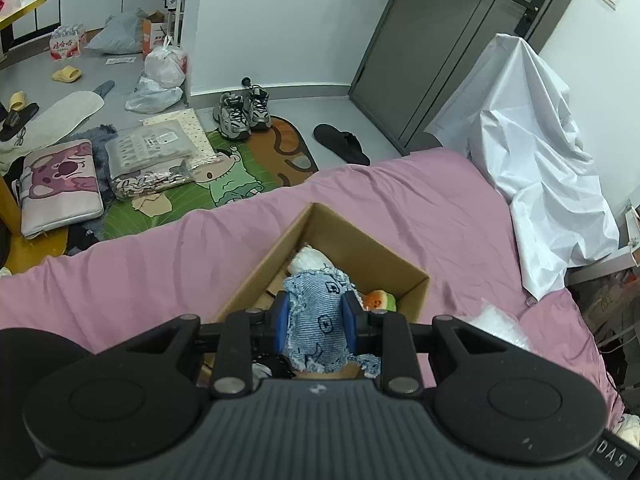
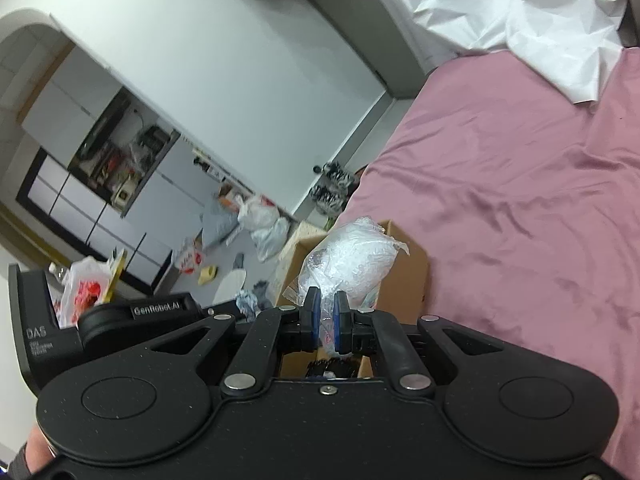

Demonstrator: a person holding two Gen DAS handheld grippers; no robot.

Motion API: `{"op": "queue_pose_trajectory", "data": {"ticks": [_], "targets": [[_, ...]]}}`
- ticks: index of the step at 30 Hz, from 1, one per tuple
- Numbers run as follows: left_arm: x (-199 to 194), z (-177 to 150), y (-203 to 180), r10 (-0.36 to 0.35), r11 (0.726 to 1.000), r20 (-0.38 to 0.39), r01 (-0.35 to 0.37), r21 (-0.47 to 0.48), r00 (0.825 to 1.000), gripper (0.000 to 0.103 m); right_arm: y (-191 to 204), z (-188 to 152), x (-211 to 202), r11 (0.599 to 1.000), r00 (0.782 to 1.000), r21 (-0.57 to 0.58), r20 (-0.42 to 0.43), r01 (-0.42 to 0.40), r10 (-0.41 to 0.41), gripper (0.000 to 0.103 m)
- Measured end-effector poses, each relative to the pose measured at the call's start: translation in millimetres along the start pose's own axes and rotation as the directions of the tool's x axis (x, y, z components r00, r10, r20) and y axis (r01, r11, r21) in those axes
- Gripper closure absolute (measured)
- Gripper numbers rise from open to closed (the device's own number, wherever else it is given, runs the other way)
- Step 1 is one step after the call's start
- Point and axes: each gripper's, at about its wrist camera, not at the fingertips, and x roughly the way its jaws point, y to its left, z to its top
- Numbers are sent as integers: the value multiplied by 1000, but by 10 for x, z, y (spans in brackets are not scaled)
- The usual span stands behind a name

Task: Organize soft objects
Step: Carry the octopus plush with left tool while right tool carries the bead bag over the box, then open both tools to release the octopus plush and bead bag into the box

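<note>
An open cardboard box sits on the pink bed. My left gripper is shut on a blue denim cloth piece and holds it over the box's near end. Inside the box lie a white soft item and an orange-green plush. In the right wrist view my right gripper is shut on a clear plastic bag of white stuffing, held above the same box. The left gripper's body shows at the left of that view.
A white sheet drapes over something at the bed's far right. More clear plastic lies on the bed right of the box. On the floor are sneakers, a cartoon mat, folded packages, a laptop sleeve and bags.
</note>
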Motion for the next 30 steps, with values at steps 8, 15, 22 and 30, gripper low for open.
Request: {"op": "queue_pose_trajectory", "data": {"ticks": [8,15,22,30], "targets": [[59,62,243,-5,999,-22,4,-37,1000,77,192,-154,148,999,998,-36,-69,8,-11,96],[143,76,401,-20,998,-48,17,-54,999,77,228,-313,274,998,991,-56,-135,10,-17,96],[249,43,538,-16,997,-86,9,-77,996,77,328,-396,385,996,981,-86,-189,14,-30,74],[324,2,535,-16,998,-106,10,-54,994,76,116,-208,177,998,993,-3,-102,56,-56,53]]}}
